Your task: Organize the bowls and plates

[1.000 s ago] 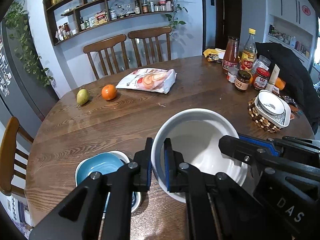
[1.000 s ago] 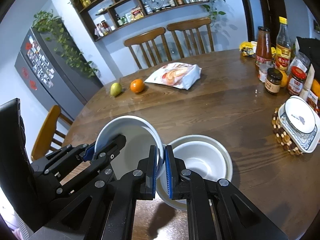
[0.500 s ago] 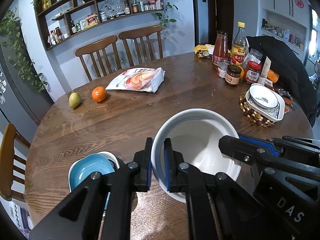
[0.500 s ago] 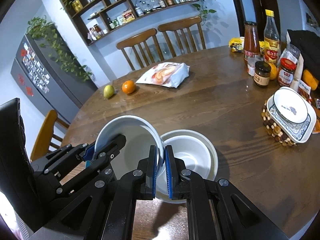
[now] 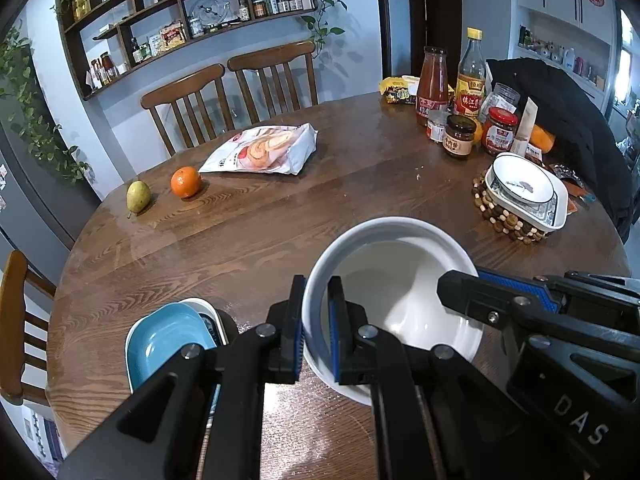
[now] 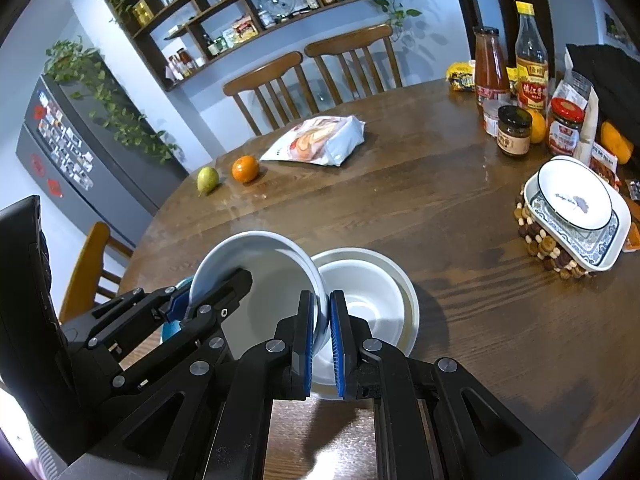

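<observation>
Both grippers hold one large white bowl (image 5: 396,280) above the wooden table (image 5: 280,216). My left gripper (image 5: 316,328) is shut on its left rim. My right gripper (image 6: 323,328) is shut on its right rim; the bowl (image 6: 256,276) is tilted there. A second white bowl (image 6: 372,300) sits on the table just to its right and below. A blue dish (image 5: 168,340) rests in a white dish at the lower left. A white plate (image 5: 520,180) lies on a patterned square dish (image 5: 556,208) on a beaded trivet at the right.
A pear (image 5: 138,196), an orange (image 5: 185,182) and a snack bag (image 5: 264,152) lie at the far side. Sauce bottles and jars (image 5: 460,120) crowd the far right beside a black jacket (image 5: 560,120). Chairs stand behind the table and at the left.
Both grippers have lifted the white bowl higher and pulled back a little; the table looks farther away. The second bowl below has stayed in place.
</observation>
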A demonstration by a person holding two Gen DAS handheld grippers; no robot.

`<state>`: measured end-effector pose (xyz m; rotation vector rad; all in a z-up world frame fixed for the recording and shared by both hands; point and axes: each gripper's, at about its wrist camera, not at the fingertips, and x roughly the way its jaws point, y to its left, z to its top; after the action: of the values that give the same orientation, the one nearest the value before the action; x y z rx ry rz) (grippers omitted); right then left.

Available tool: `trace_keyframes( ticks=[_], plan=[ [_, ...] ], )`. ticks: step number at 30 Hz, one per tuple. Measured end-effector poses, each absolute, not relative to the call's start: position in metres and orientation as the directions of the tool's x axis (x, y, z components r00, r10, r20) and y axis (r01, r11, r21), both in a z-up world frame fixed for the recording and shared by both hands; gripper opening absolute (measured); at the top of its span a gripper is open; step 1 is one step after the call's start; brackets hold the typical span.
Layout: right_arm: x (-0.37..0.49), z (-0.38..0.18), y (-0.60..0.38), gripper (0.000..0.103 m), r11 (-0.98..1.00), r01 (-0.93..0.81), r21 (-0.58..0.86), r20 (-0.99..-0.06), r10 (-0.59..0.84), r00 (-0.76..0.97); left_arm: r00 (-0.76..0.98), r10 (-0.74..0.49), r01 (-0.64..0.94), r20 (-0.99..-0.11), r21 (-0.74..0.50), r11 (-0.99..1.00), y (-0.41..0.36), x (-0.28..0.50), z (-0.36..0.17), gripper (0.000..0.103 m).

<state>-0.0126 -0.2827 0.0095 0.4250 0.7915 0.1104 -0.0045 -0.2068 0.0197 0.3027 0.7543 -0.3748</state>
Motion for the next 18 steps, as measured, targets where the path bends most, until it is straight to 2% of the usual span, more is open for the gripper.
trace_keyframes(
  ticks=[18],
  plan=[
    [-0.003, 0.006, -0.292, 0.012, 0.902, 0.066, 0.426, -0.674, 0.267, 0.689, 0.642, -0.225, 0.45, -0.733, 0.123, 0.885, -0.216, 0.009, 0.021, 0.008]
  ],
)
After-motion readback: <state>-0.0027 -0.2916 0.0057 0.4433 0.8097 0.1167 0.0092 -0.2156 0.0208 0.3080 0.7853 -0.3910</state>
